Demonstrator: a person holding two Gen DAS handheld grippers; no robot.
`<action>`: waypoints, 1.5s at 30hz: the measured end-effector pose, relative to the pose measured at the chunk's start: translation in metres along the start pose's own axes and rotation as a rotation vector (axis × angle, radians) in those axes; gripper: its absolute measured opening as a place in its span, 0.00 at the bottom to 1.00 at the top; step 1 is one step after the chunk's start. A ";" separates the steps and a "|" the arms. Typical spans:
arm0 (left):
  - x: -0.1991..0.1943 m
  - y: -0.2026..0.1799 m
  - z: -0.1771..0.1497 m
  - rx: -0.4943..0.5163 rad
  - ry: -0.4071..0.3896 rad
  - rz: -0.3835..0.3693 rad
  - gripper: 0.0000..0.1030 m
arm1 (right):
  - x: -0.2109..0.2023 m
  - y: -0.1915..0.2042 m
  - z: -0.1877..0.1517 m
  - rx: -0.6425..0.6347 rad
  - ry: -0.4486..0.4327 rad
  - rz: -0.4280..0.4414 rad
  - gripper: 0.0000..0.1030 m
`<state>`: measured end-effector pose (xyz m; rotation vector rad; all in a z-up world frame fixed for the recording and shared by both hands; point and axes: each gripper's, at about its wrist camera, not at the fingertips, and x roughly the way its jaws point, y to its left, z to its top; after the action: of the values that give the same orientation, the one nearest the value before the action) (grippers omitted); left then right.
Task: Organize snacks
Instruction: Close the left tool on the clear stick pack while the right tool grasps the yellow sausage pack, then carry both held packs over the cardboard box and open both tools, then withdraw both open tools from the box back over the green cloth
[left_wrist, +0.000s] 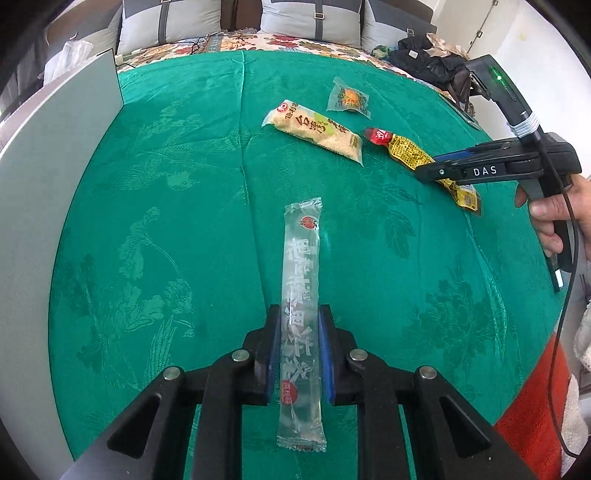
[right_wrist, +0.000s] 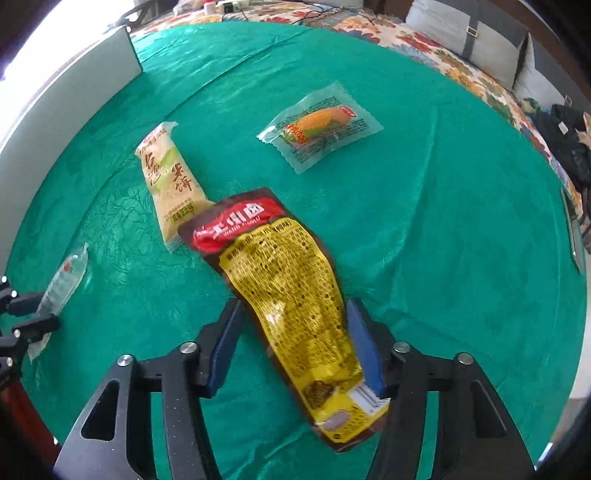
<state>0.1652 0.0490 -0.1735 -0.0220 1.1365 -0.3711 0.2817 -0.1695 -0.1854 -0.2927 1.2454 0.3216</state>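
My left gripper (left_wrist: 299, 315) is shut on a long clear snack stick (left_wrist: 301, 266), which points away from me over the green tablecloth (left_wrist: 184, 221). In the right wrist view that stick (right_wrist: 66, 277) and the left gripper (right_wrist: 26, 317) sit at the far left. A yellow and red pouch (right_wrist: 291, 291) lies lengthwise between the jaws of my right gripper (right_wrist: 293, 310). The right pad touches its edge, and green cloth shows between it and the left pad. From the left wrist view, the right gripper (left_wrist: 428, 171) straddles the pouch (left_wrist: 406, 151), and a hand (left_wrist: 554, 214) holds that gripper.
A beige rice cracker pack (left_wrist: 314, 133) (right_wrist: 171, 184) lies beside the pouch's red end. A small clear packet with an orange sweet (left_wrist: 349, 98) (right_wrist: 321, 125) lies beyond it. A grey-white panel (left_wrist: 55, 184) (right_wrist: 74, 74) borders the left. Cushions and dark clothes (left_wrist: 424, 59) lie behind.
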 end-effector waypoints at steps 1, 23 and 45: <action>-0.001 0.001 -0.002 -0.003 -0.001 -0.008 0.18 | -0.002 0.000 -0.003 -0.012 0.018 -0.006 0.42; -0.178 0.122 -0.002 -0.325 -0.339 -0.118 0.18 | -0.131 0.128 0.060 0.366 -0.195 0.824 0.42; -0.175 0.129 -0.005 -0.363 -0.318 0.160 0.80 | -0.079 0.078 0.011 0.091 -0.343 -0.019 0.78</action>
<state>0.1329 0.2233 -0.0477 -0.2980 0.8705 -0.0124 0.2381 -0.0994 -0.1098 -0.1626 0.9153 0.2843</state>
